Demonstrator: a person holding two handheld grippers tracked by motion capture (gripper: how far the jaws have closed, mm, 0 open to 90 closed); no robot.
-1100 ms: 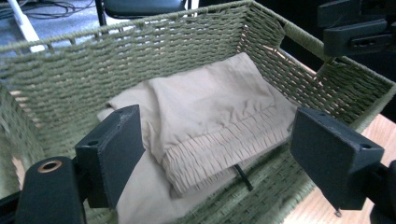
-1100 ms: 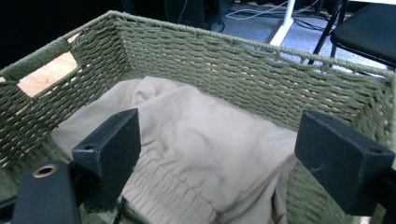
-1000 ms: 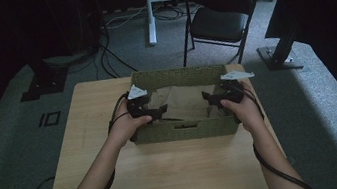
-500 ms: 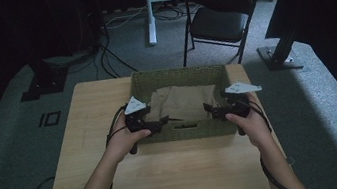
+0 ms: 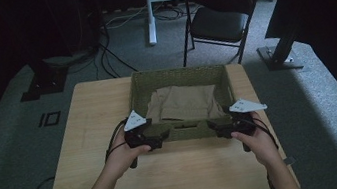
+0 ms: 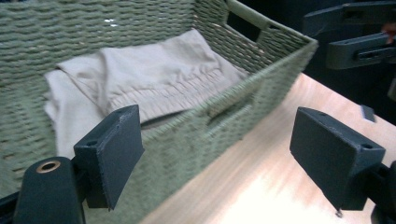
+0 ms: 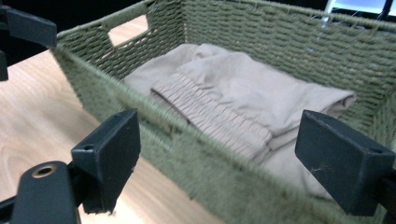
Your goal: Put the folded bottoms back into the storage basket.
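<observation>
Plainly, the pale wooden table (image 5: 111, 133) carries everything here, and on its far half sits the olive-green woven rectangular basket (image 5: 177, 75) with slot handles cut in its short walls. Inside it lies the folded beige cloth garment with an elasticated waistband (image 5: 185, 102), flat on the bottom and filling most of the floor.

The basket looks light but fairly stiff, its rope weave rough enough to give good purchase; the handle slot (image 7: 127, 23) or the top rim seems the sensible place to take it. The garment is soft and limp (it would sag and unfold if lifted by one corner), so I judge the gathered waistband (image 7: 212, 119), the thickest fold, the best place to pinch.

The left gripper (image 5: 162, 136) and right gripper (image 5: 213, 128) sit at the basket's near wall, just outside it, both with jaws spread wide and nothing between them.

No brand, label or writing can be read on the basket or cloth.
</observation>
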